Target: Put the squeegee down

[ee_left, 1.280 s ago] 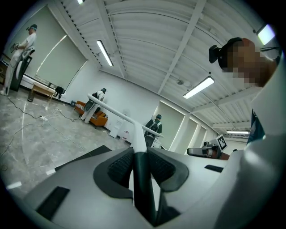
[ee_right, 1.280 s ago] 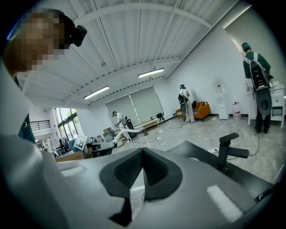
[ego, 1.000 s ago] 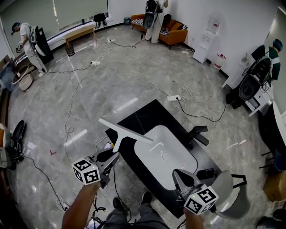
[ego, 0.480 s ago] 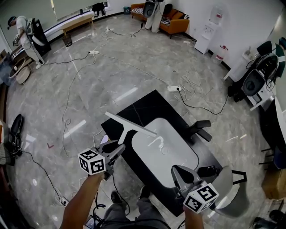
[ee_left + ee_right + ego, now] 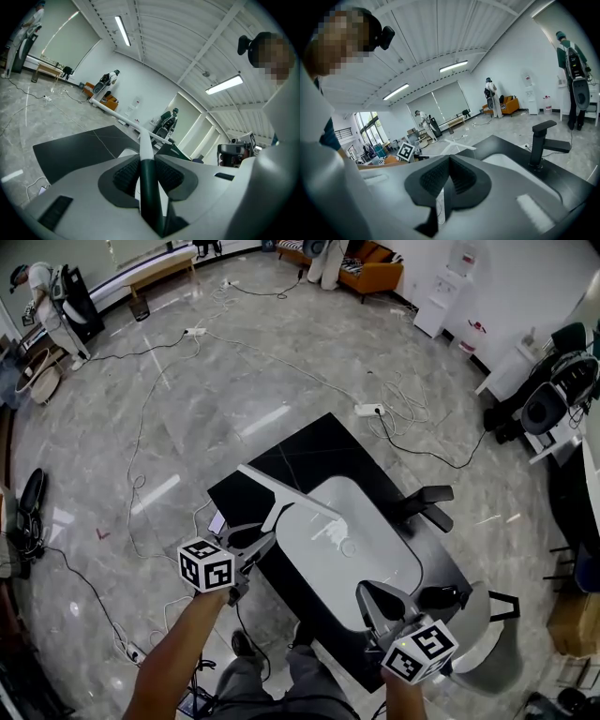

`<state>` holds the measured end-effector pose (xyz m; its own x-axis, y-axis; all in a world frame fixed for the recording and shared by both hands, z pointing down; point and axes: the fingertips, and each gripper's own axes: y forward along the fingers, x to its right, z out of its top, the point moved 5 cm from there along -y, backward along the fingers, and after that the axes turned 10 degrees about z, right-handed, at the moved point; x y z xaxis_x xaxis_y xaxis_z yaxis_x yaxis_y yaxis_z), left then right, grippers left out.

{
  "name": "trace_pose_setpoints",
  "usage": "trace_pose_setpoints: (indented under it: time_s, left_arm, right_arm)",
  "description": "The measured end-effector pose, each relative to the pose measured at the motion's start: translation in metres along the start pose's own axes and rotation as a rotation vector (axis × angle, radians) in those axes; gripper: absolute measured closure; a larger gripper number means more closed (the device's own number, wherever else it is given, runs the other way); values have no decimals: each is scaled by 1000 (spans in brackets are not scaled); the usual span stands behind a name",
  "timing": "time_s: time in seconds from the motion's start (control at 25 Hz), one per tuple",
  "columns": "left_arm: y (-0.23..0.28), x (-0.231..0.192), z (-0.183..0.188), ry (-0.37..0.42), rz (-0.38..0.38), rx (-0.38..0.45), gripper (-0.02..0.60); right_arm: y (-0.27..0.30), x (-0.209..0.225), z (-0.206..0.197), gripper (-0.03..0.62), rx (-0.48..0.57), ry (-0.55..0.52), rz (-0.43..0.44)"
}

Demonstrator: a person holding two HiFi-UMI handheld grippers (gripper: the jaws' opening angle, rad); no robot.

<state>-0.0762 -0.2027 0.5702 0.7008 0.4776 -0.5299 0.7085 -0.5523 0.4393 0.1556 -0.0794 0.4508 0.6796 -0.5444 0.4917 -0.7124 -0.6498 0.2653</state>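
Observation:
The squeegee (image 5: 286,491) is white and T-shaped with a dark handle. It hangs just over the near left rim of the white sink (image 5: 375,568), which is set in a black counter (image 5: 300,451). My left gripper (image 5: 258,545) is shut on the handle. In the left gripper view the dark handle sits pinched between the pads (image 5: 123,176), and the white squeegee neck (image 5: 144,145) runs out to the long blade. My right gripper (image 5: 373,601) hovers at the sink's near right, jaws shut (image 5: 447,180) with nothing in them.
A black faucet (image 5: 427,502) stands at the sink's right side. A grey chair (image 5: 487,652) is close by at the lower right. Cables and a power strip (image 5: 367,410) lie on the marble floor beyond. People stand far off at the room's edges.
My left gripper has sunk with the squeegee, bringing the blade down closer to the sink's left rim. The right gripper has dropped a little.

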Motion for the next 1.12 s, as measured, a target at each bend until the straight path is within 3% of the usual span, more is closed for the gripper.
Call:
trace_pose_setpoints:
  time_s: [0.8, 1.12]
  left_arm:
    - [75, -30, -27, -32, 3, -108, 485]
    - [94, -32, -45, 18, 36, -159, 483]
  right_arm:
    - [19, 24, -25, 586, -42, 36, -4]
    - [4, 31, -44, 586, -61, 53, -16]
